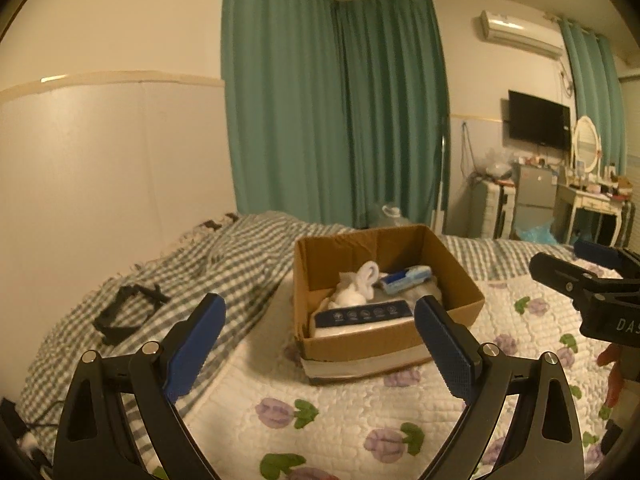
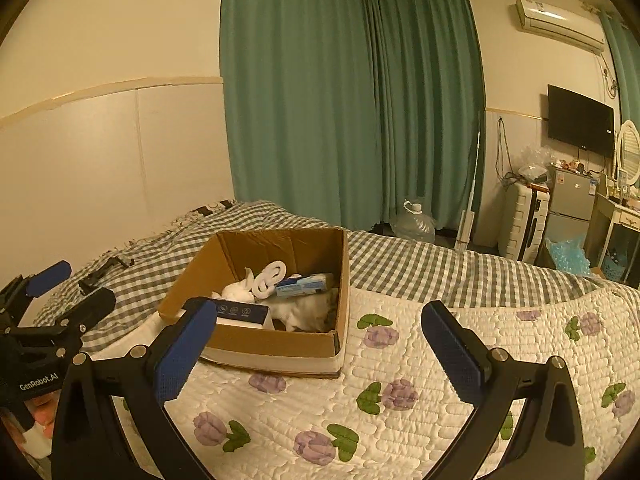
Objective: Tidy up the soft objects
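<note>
An open cardboard box [image 1: 456,272] stands on the bed and also shows in the right wrist view [image 2: 344,280]. Inside lie a white plush toy [image 1: 348,292], a rolled white sock [image 1: 368,274], a blue tissue pack [image 1: 404,278] and a white pack with a dark blue label [image 1: 362,314]. The same items show in the right wrist view: plush [image 2: 236,290], sock [image 2: 272,274], tissue pack [image 2: 304,284]. My left gripper [image 1: 320,344] is open and empty, just in front of the box. My right gripper [image 2: 320,352] is open and empty, to the right of the box.
The bed has a white quilt with purple flowers [image 1: 340,412] and a checked blanket [image 1: 192,272]. A black strap-like object [image 1: 128,312] lies on the blanket at left. Green curtains, a suitcase [image 2: 524,224], a small fridge and a dresser stand beyond the bed.
</note>
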A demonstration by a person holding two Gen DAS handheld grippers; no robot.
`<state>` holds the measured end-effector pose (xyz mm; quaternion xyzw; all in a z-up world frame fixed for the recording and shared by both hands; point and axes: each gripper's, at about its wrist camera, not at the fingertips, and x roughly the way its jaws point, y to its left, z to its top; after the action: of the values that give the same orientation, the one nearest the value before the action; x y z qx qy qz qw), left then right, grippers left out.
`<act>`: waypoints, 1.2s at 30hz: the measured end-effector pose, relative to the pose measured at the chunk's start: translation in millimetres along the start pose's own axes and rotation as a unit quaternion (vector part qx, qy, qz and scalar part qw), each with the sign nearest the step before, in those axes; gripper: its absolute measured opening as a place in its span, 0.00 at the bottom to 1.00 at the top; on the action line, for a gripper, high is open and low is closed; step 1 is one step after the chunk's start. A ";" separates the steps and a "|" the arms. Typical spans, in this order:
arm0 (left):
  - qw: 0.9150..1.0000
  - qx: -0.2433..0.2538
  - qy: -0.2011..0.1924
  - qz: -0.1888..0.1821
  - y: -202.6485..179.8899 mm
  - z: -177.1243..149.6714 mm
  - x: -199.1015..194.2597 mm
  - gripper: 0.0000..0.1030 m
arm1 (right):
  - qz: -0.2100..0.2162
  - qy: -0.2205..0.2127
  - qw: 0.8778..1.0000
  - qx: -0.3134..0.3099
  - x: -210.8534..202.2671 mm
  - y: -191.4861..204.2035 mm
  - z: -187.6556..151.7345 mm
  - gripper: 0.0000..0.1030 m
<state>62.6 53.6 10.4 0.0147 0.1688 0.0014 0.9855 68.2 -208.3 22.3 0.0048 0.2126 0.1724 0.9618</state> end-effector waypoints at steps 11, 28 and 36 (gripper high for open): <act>1.000 0.012 -0.001 -0.007 -8.4 -4.7 1.9 0.94 | 0.001 -0.001 1.000 -0.005 0.6 5.1 -1.7 1.00; 1.000 0.010 -0.001 -0.003 -8.5 -6.3 0.2 0.94 | -0.004 0.011 1.000 -0.017 8.1 11.4 -8.3 1.00; 1.000 0.009 -0.001 -0.001 -7.0 -7.0 0.7 0.94 | -0.002 0.013 1.000 -0.018 10.7 13.5 -8.9 1.00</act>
<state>60.9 46.9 3.4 0.0229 0.1677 -0.0010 0.9856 69.2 -192.5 11.0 -0.0152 0.2223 0.1741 0.9592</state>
